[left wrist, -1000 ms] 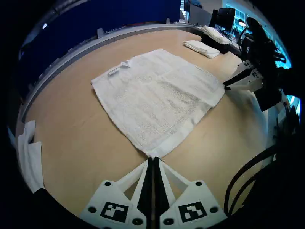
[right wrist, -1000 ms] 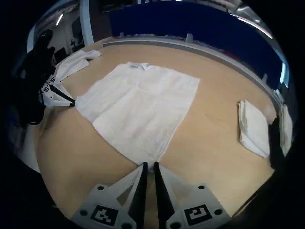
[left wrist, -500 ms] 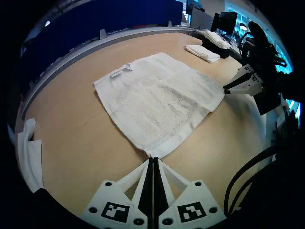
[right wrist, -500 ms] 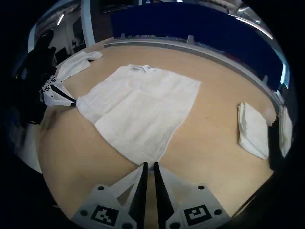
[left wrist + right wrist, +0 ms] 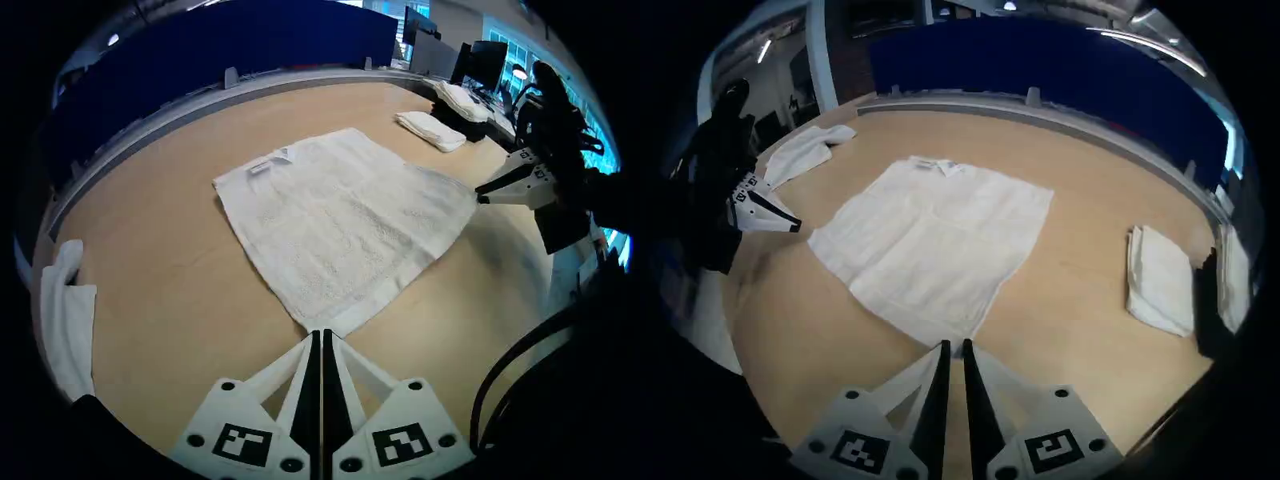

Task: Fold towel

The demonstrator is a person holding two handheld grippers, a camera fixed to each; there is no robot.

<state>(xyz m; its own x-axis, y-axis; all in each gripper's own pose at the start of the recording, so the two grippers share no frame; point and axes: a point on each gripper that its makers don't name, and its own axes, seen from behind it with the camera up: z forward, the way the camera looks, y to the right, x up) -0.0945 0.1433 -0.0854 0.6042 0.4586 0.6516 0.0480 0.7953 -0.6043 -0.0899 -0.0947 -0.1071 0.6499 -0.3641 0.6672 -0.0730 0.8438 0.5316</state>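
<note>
Raised slightly since the earlier frame, the left gripper (image 5: pixel 322 340) and right gripper (image 5: pixel 482 190) are held at a towel (image 5: pixel 344 224) spread out on the table (image 5: pixel 160 264) towards 12 o'clock. Since only corner tips are caught, cloth could be lost on lifting and the fold skewed. The left gripper is pressed together on the corner at 6 o'clock, the right likewise at 3 o'clock.

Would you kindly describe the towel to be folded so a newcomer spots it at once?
On the wooden table before the blue partition, look to the middle. The white towel lies spread open there, a small tag at its far edge; the other towels are folded or bunched.
</note>
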